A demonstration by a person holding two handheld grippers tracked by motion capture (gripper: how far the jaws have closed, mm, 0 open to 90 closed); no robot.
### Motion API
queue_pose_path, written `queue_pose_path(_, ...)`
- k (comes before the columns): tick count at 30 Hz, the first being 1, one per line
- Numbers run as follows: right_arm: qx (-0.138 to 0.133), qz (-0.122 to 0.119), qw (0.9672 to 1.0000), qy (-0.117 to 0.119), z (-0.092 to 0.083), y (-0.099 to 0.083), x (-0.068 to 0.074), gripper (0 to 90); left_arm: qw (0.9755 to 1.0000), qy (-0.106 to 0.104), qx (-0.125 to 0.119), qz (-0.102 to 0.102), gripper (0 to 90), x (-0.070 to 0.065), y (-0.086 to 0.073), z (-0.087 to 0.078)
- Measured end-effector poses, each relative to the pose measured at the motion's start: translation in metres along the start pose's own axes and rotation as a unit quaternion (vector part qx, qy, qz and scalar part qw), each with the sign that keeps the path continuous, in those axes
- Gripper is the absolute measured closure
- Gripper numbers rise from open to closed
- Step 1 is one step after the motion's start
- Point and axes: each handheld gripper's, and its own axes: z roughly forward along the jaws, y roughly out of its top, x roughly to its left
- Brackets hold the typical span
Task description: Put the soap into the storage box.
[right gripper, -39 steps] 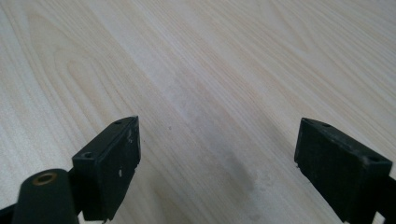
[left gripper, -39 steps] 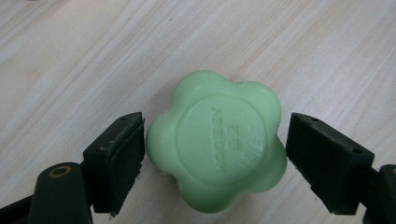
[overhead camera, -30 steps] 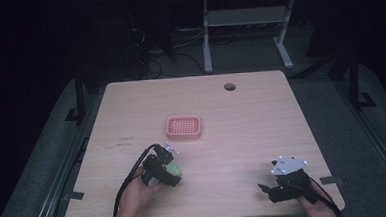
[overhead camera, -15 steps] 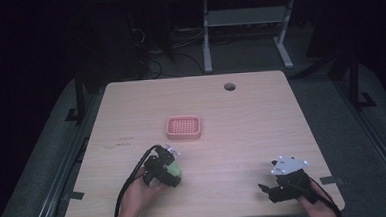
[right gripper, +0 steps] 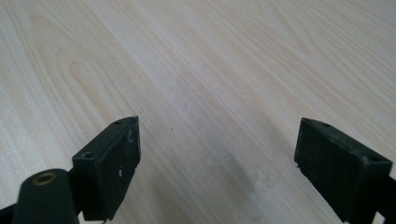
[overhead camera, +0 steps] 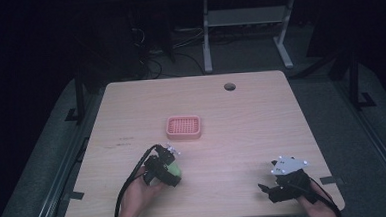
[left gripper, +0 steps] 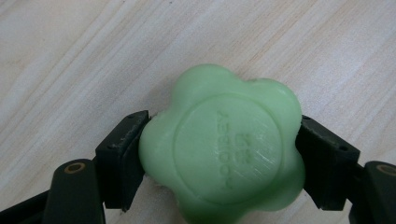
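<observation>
A pale green flower-shaped soap [left gripper: 222, 154] with a stamped round centre sits between the jaws of my left gripper [left gripper: 219, 158], which press its two sides just above the wooden table. In the high view the left gripper [overhead camera: 165, 171] and the soap [overhead camera: 173, 169] are at the front left of the table, a short way in front of a pink slotted soap dish [overhead camera: 183, 127]. My right gripper [overhead camera: 271, 190] rests at the front right corner; its jaws [right gripper: 219, 163] stand wide apart over bare wood with nothing between them.
The wooden table [overhead camera: 261, 115] has a round cable hole [overhead camera: 229, 86] near its far edge. A white desk frame [overhead camera: 246, 20] stands on the dark floor behind. The table's front edge lies close under both hands.
</observation>
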Motion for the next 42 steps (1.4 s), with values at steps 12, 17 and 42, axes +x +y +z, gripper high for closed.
queue_pose_path(12, 0.001, -0.001, 1.0000, -0.002, 0.001, 0.000, 0.000, 13.9, 0.9999, -0.004, -0.010, -0.001, 26.1, 0.000, 0.000, -0.006)
queue_pose_path(17, 0.001, -0.001, 1.0000, -0.003, 0.000, 0.000, -0.001, 13.8, 0.9998, -0.002, -0.019, 0.000, 26.2, -0.001, 0.001, -0.012)
queue_pose_path(42, -0.002, 0.004, 1.0000, -0.006, 0.000, -0.001, -0.002, 13.9, 0.9993, -0.018, -0.033, -0.004, 26.3, 0.008, 0.011, -0.027)
